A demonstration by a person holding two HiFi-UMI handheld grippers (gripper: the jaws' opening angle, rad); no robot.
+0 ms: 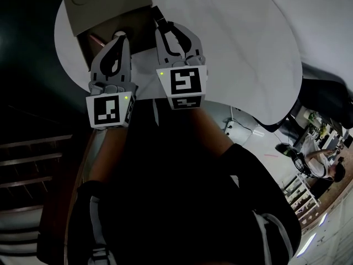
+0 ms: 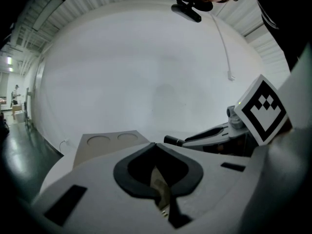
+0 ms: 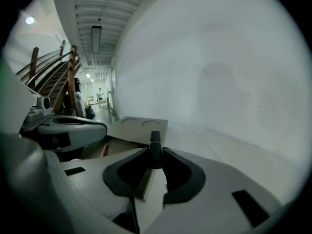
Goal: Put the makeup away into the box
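A brown cardboard box [image 1: 105,4] stands open at the far left of the round white table [image 1: 231,48]. Its flap with two round marks shows in the left gripper view [image 2: 109,143] and the right gripper view [image 3: 141,126]. My right gripper [image 1: 160,26] is shut on a slim black makeup tube [image 3: 155,147] with a gold band. The tube [image 1: 157,12] points toward the box's near edge. My left gripper [image 1: 118,37] hangs beside it over the box opening, its jaws shut [image 2: 156,147] and holding nothing. A thin reddish item [image 3: 104,150] lies inside the box.
Wooden stairs [image 1: 27,164] run along the left, below the table. A small white object [image 1: 237,128] lies on the floor at the right, and a seated person [image 1: 325,164] is at the far right. The table stretches white beyond the box.
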